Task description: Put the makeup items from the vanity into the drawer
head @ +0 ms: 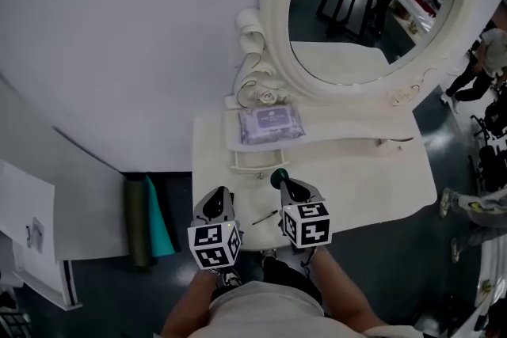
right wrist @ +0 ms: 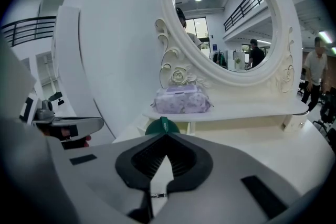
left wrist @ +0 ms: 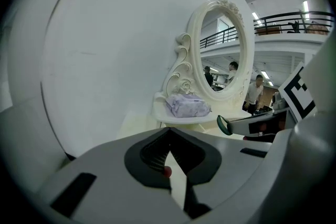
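At right gripper (right wrist: 166,134): jaws clamped on small dark-green round makeup item (right wrist: 160,126), raised off white vanity top (head: 380,186), probably bound for the drawer, which no view shows.
left gripper (left wrist: 168,132): jaws together, empty, at its 9 o'clock.
purple soft packet (head: 272,125): on shelf at 12 o'clock, not yet moved.
thin dark stick (head: 265,218): lying between grippers.

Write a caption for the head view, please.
Left gripper and right gripper, pinching a green item, above a white vanity with oval mirror.

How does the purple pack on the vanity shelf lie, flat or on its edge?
Flat: the purple pack rests on its broad face, label upward, on the shelf.
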